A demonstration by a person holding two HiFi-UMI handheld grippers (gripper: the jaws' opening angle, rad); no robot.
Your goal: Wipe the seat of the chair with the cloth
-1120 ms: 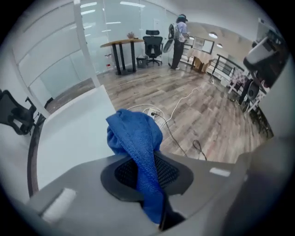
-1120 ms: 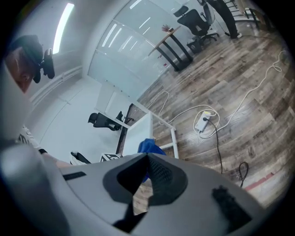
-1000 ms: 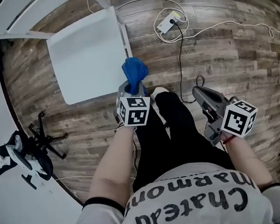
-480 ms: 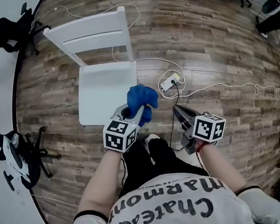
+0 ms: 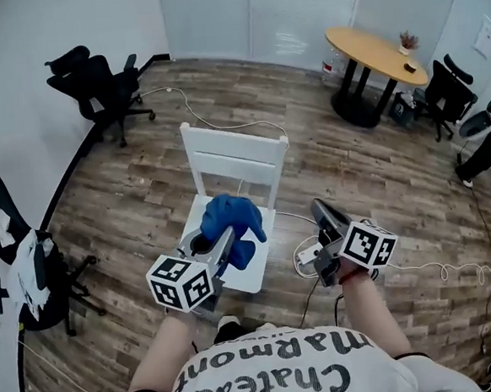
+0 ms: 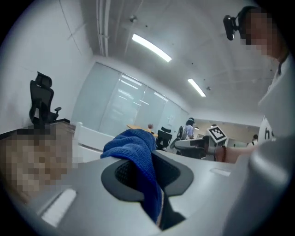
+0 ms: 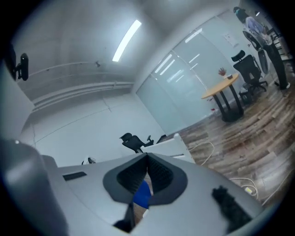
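Note:
The white chair (image 5: 235,161) stands in front of me, its backrest on the far side. My left gripper (image 5: 223,235) hovers over the seat (image 5: 257,274), shut on a bunched blue cloth (image 5: 231,220) that sticks up past the jaws. In the left gripper view the blue cloth (image 6: 136,150) is pinched between the jaws of my left gripper (image 6: 148,156) and drapes over them. My right gripper (image 5: 319,208) is held to the right of the seat, jaws together and holding nothing. In the right gripper view the tips of my right gripper (image 7: 146,159) meet, and the chair (image 7: 174,143) shows beyond.
A white power strip (image 5: 306,256) with trailing cables lies on the wooden floor right of the chair. A black office chair (image 5: 98,80) stands at back left, a round wooden table (image 5: 375,52) at back right, and another office chair (image 5: 23,272) draped with clothing at left.
The view has lifted and the whole room now shows. My left gripper with the cloth has come over the chair's seat. My right gripper has stayed beside it.

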